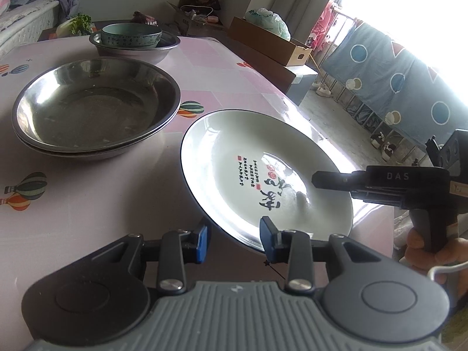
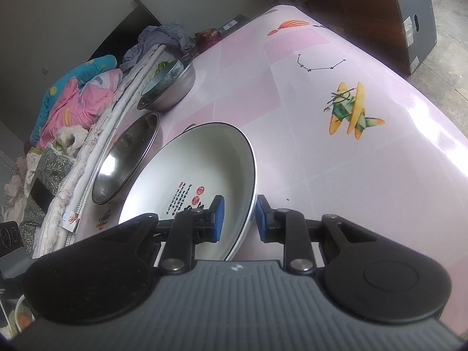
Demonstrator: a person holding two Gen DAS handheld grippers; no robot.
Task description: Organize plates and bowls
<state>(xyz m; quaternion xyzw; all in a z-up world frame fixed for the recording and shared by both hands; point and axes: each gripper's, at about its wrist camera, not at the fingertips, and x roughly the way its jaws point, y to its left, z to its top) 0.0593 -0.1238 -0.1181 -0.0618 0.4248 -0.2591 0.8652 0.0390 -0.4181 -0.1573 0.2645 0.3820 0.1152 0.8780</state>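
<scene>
Left wrist view. Lower centre: left gripper (image 1: 234,241), blue pads apart, nothing between them, right pad just at the near rim of the white ceramic plate (image 1: 264,175). Plate tilted, lifted off the pink tablecloth (image 1: 87,204), filling the centre right of the frame, calligraphy print facing up. From the right edge: right gripper (image 1: 317,179), held in a hand (image 1: 424,248), upper finger lying over the plate's far rim. Left of frame: stacked steel basins (image 1: 96,108), empty. Upper left: teal ceramic bowl (image 1: 131,35) nested in another steel basin (image 1: 163,47).

Right wrist view. Lower centre: right gripper (image 2: 238,219) straddling the plate (image 2: 190,161) rim, one pad inside the well, one outside. Rim looks pinched, though a sliver of gap on the outer side cannot be ruled out. Plate tipped steeply toward the left of the frame, near the steel basins (image 2: 125,158). Bowl in basin (image 2: 163,87) further up.

Risks, as judgement. Single-edge grip on a heavy glazed plate: likely to pivot or slip out, more so if the pinch is slack. Lower rim could clip the steel basins' edge while swinging over, jarring the hold. Glossy tablecloth would offer little friction if the plate drops on its edge.
</scene>
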